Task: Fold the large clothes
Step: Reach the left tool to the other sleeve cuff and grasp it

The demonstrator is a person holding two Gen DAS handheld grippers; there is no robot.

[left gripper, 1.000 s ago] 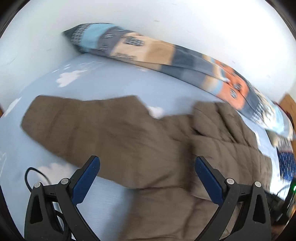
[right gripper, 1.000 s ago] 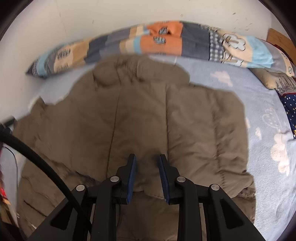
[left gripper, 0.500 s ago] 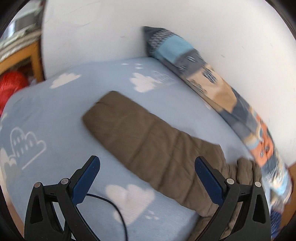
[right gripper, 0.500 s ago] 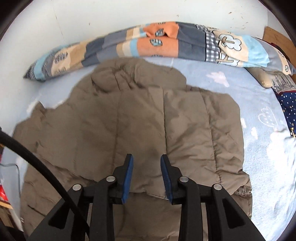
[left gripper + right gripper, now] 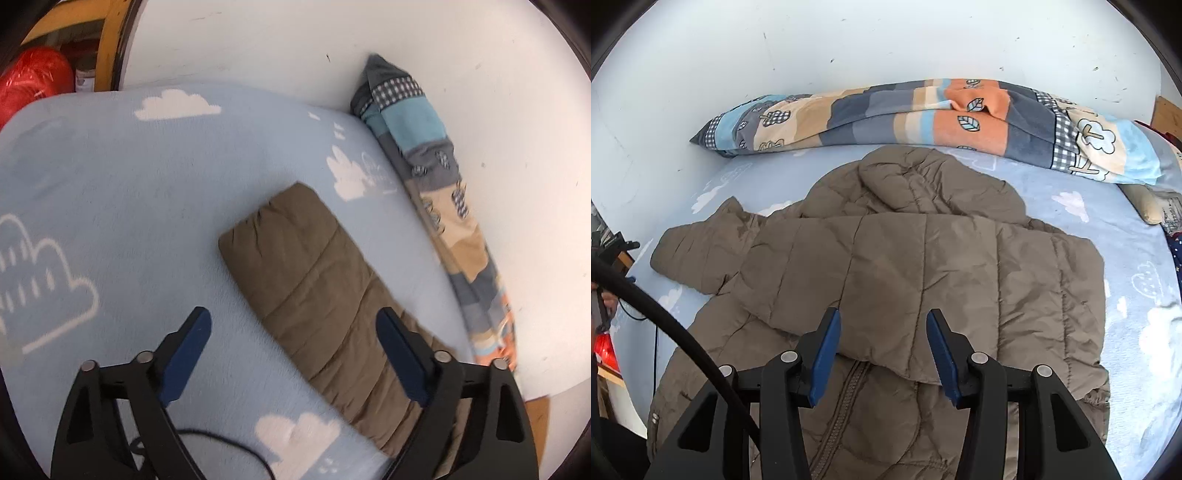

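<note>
A brown quilted hooded jacket (image 5: 886, 266) lies on the bed, zipper side up. Its right part is folded across the front. One sleeve (image 5: 698, 254) stretches out to the left. In the left wrist view that sleeve (image 5: 306, 273) runs diagonally, cuff at the far end. My left gripper (image 5: 295, 328) hovers over the sleeve with its jaws closing, still wide and not pressing on the cloth. My right gripper (image 5: 882, 349) is above the folded edge near the zipper. Its jaws are opening and hold nothing.
The bed sheet (image 5: 129, 206) is light blue with white clouds. A long patchwork pillow (image 5: 923, 114) lies along the white wall (image 5: 849, 48). A red object (image 5: 29, 77) and a wooden frame sit past the bed's far left corner. A black cable (image 5: 657, 310) crosses the lower left.
The left gripper swung away from the jacket body and out along the sleeve, rolling as it went, and its jaws narrowed slightly. The right gripper drew back upward and its jaws widened.
</note>
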